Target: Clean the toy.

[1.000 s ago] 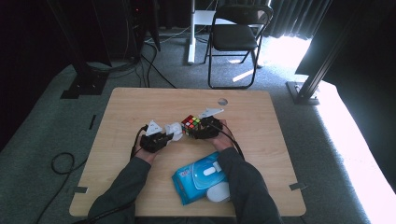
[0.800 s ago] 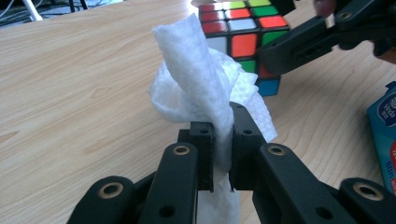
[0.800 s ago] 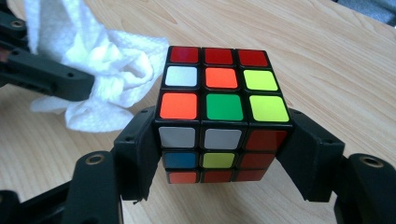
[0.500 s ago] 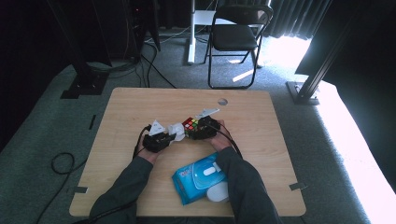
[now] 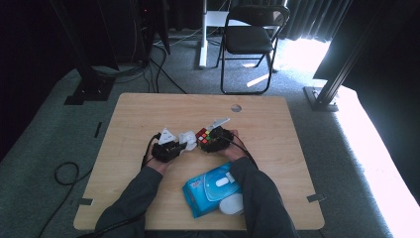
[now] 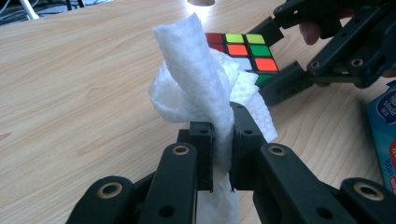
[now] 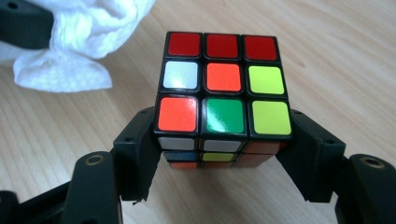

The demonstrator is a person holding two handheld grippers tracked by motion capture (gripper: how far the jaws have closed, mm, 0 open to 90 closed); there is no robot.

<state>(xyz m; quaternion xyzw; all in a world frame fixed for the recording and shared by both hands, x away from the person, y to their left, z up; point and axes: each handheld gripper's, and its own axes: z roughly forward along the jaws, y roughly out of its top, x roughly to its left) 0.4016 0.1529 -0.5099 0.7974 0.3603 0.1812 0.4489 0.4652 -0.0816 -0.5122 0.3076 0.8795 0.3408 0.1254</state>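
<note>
Multicoloured plastic, the puzzle cube [image 7: 223,100] sits on the wooden table [image 5: 277,129] near its middle, clamped by its two side faces between the jaws of the right gripper [image 7: 224,156]; this side-on hold leaves the top face and the face toward the other hand bare, probably so that they can be wiped. Just beside it, a crumpled white wipe [image 6: 205,93] is pinched in the nearly closed jaws of the left gripper [image 6: 220,144], a twisted tail standing up above the pads and a wad bunched toward the cube, which it appears to touch in the left gripper view. In the high view the two grippers meet head-on, left [image 5: 167,148] and right [image 5: 214,141], the person's forearms entering from the near edge. Near that edge, between the sleeves, lies a blue pack of wet wipes [image 5: 210,188], likely the source of the sheet, with a white rounded object [image 5: 232,204] touching it. Beyond the table: grey carpet [image 5: 49,148], a black folding chair [image 5: 250,39], loose cables [image 5: 67,173], dark curtains [image 5: 312,17], and bright daylight on the right.
</note>
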